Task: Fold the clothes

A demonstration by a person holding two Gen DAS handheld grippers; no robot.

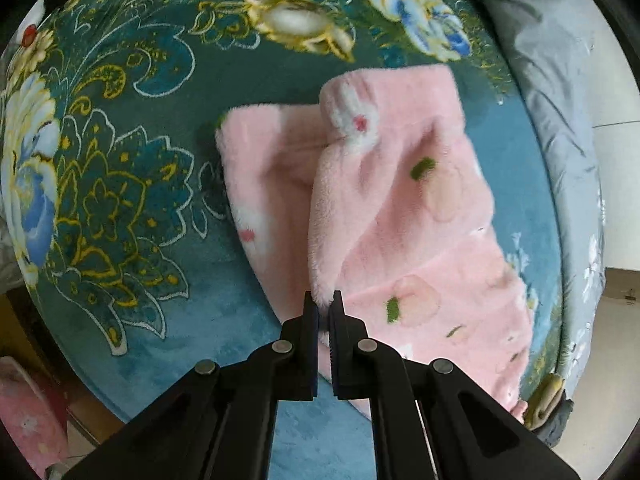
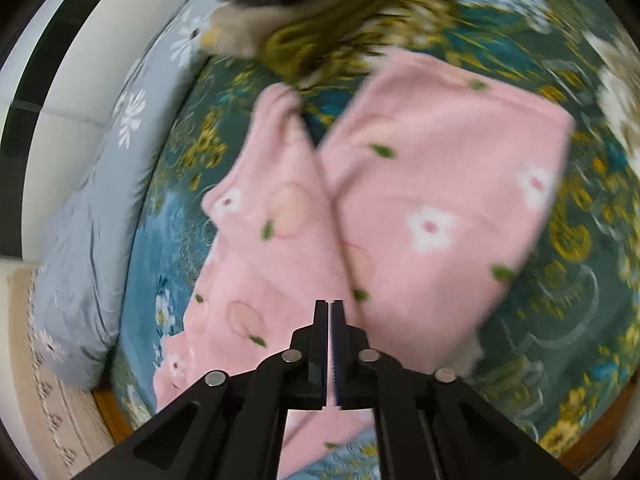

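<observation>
While both tools pinch, one pink garment (image 1: 400,208) lies folded.

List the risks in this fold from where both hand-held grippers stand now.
1. The left hand-held gripper pinches only a thin edge of the fluffy pink flower-print garment; it may slip out.
2. The right hand-held gripper is shut over the fleece, but whether it grips is unclear; that side could lag.
3. The garment lies near the edge of the teal floral plush blanket; it might slide off.
</observation>
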